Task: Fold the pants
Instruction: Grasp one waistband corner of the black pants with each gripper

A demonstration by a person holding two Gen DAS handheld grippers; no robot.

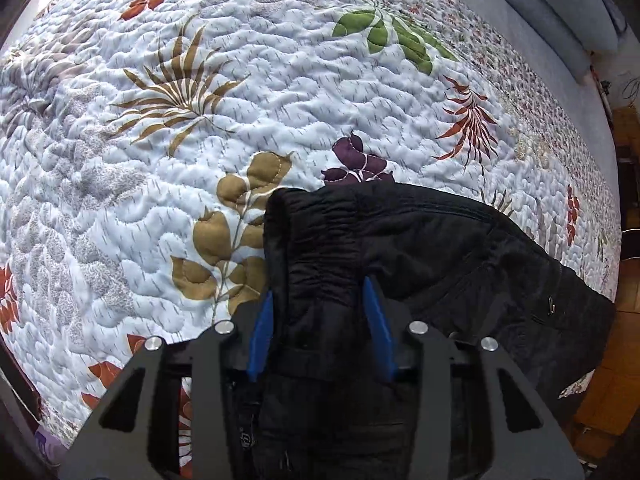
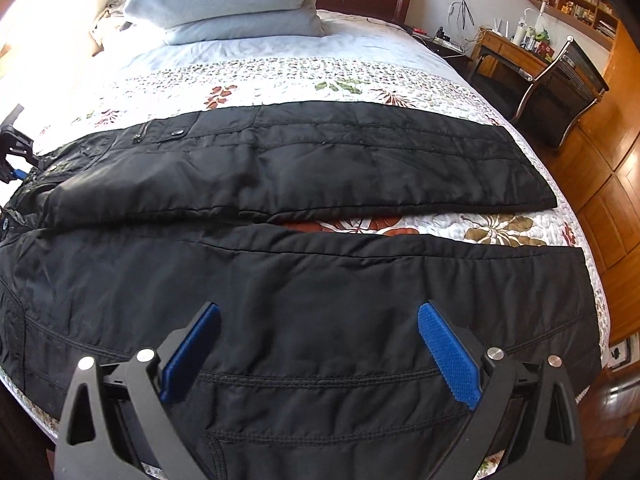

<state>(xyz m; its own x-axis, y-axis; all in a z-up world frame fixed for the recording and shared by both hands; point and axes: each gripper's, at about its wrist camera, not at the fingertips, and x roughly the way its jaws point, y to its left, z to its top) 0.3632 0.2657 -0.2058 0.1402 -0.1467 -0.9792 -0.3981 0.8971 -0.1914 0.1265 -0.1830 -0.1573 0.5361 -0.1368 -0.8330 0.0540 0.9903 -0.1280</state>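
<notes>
Black padded pants lie spread across the bed, both legs running to the right with a gap between them. My right gripper is open, its blue pads hovering over the near leg. In the left wrist view my left gripper is shut on the pants' elastic waistband, blue pads on either side of the bunched fabric, lifting it off the quilt. The left gripper also shows at the far left of the right wrist view.
The bed carries a white quilt with leaf prints. Two light blue pillows are stacked at the headboard. A chair and desk stand right of the bed over a wooden floor.
</notes>
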